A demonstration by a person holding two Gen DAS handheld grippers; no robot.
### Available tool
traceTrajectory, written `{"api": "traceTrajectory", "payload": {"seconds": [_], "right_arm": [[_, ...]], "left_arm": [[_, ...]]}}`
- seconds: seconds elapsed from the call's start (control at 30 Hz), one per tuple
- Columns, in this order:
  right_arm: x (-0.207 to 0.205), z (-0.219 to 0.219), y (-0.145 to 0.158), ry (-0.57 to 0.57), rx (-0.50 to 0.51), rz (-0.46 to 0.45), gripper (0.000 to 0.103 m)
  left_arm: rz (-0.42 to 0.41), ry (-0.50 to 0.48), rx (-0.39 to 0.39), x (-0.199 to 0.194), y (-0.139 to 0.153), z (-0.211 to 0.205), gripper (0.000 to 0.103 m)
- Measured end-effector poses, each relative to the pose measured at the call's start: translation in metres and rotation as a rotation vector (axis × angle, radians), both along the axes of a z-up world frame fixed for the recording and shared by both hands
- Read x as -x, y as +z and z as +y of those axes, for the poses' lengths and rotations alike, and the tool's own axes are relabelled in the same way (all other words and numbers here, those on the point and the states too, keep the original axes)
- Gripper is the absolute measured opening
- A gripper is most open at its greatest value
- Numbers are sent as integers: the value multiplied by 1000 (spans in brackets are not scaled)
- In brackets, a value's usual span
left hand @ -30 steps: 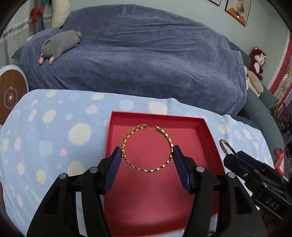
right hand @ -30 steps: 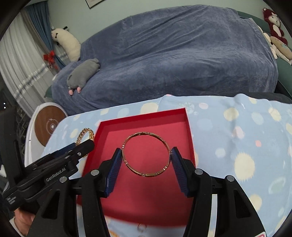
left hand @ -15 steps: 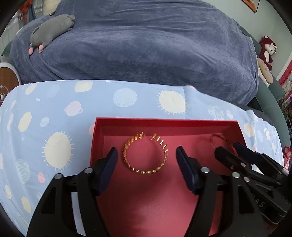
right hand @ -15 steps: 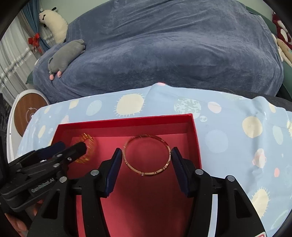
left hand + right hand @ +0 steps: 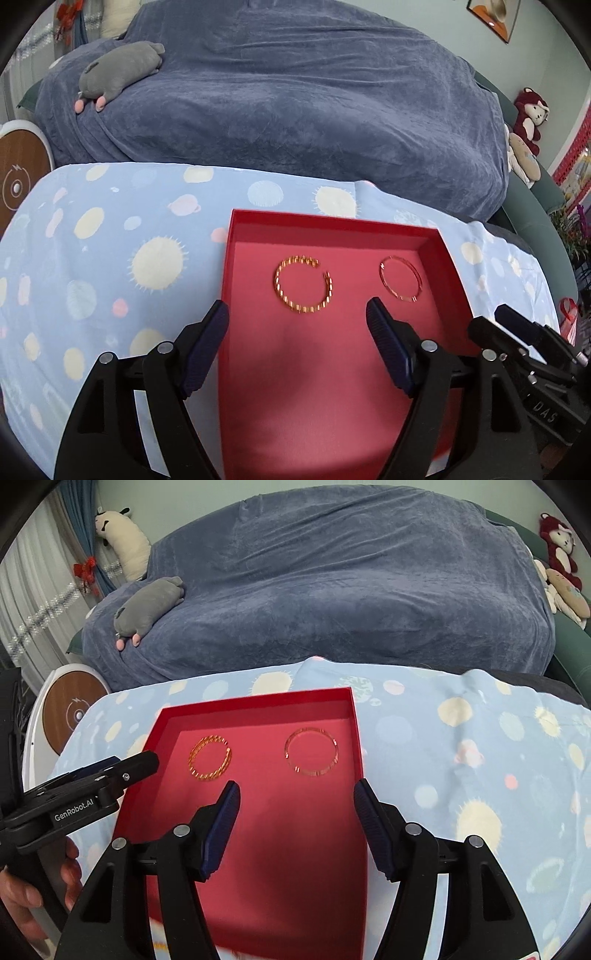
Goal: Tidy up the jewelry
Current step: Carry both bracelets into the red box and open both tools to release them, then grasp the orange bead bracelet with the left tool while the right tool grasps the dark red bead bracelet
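A shallow red box [image 5: 332, 218] [image 5: 258, 700] sits on the spotted blue cloth. Two bracelets lie flat on its floor, side by side. The gold chain-link cuff [image 5: 279, 286] [image 5: 191, 758] rests on the left and the thin gold bangle [image 5: 404, 298] [image 5: 312, 773] on the right. My left gripper [image 5: 297, 314] [image 5: 136, 766] hovers just short of the cuff, and its jaws are opening with nothing between them. My right gripper [image 5: 296, 790] [image 5: 491, 321] hovers just short of the bangle, and its jaws are also opening with nothing between them.
The blue cloth [image 5: 110, 258] covers the table around the box. Behind it a dark blue blanket [image 5: 295, 110] drapes a sofa with a grey plush [image 5: 118, 70] on it. A round wooden disc [image 5: 70, 712] stands at the left. A hand [image 5: 33, 890] holds the left gripper.
A second ago each gripper was shut on a bracelet above the box. Both bracelets now lie loose on the box floor, and both grippers have widened and drawn back from them.
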State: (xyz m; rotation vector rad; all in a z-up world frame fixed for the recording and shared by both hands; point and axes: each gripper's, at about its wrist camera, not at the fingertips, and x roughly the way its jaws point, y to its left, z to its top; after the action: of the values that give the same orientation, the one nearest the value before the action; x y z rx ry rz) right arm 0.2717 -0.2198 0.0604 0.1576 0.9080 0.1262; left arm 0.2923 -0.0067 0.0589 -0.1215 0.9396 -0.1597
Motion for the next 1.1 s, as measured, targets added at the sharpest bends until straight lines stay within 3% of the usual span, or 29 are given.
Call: {"api": "traceTrajectory", "payload": {"seconds": [0.27, 0.63, 0.87, 1.1], "right_arm": [[93, -4, 11, -11, 22, -2, 62], [198, -12, -13, -73, 4, 68, 62], [227, -15, -27, -93, -11, 108, 62], [219, -11, -36, -81, 1, 128, 59]], "left_arm": [[2, 7, -3, 82, 10, 13, 73], [93, 4, -47, 181, -28, 18, 73], [111, 46, -59, 210, -42, 23, 73], [121, 50, -90, 197, -51, 16, 72]]}}
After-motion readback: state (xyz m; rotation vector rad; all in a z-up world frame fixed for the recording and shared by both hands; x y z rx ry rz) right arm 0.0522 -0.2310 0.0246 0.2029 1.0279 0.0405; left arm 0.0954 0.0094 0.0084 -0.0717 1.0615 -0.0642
